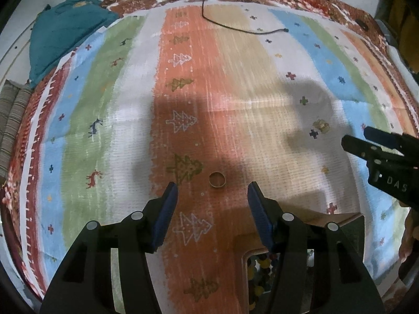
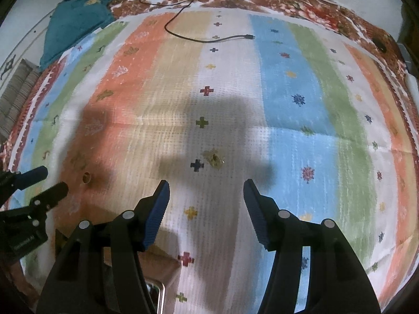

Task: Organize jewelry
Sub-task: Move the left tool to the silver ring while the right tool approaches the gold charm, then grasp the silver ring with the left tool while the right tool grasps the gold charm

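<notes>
A gold ring (image 1: 217, 179) lies on the orange stripe of the striped cloth, just beyond my open, empty left gripper (image 1: 212, 191). It also shows in the right wrist view (image 2: 86, 177). A gold ornament piece (image 2: 214, 158) lies on the white stripe beyond my open, empty right gripper (image 2: 206, 189); in the left wrist view it (image 1: 321, 126) sits left of the right gripper (image 1: 357, 137). A wooden box (image 1: 337, 218) holding coloured beads (image 1: 262, 264) sits under the left gripper's right finger.
A black cable (image 1: 235, 27) lies across the far part of the cloth. A teal cloth (image 1: 65, 31) is bunched at the far left corner. The striped cloth (image 2: 288, 91) covers a floral-edged surface. The left gripper (image 2: 49, 183) shows at the left edge.
</notes>
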The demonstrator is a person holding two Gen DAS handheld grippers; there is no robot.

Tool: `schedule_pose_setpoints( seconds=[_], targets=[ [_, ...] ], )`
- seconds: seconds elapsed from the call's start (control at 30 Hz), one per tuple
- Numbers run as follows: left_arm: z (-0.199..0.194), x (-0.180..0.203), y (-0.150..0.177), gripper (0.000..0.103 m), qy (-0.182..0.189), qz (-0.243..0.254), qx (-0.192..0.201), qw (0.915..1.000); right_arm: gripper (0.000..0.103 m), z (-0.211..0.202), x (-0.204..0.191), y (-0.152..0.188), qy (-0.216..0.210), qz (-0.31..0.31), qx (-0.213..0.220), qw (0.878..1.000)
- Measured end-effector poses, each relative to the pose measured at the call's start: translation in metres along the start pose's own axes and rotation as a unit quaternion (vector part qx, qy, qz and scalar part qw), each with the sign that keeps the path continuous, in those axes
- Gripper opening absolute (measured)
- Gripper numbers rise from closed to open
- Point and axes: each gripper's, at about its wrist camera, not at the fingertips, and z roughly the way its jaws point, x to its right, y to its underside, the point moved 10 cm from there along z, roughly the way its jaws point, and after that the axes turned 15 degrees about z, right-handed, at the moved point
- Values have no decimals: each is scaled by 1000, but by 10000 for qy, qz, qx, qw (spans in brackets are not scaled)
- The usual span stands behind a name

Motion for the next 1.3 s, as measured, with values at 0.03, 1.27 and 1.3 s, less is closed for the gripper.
schedule_pose_setpoints(
  seconds=[0.03,1.27,1.3],
  targets=[
    [2,0,1,56,-8,17,-34,10000,59,3,-1,0,13,-24,-21,10000],
    [59,8,-5,32,340,246,-648,9970,41,71,-3,-16,365,-140,-504,9980],
    [59,7,-4,31,315,268,-654,9970,35,71,-1,-17,392,-122,-504,9979]
  ],
)
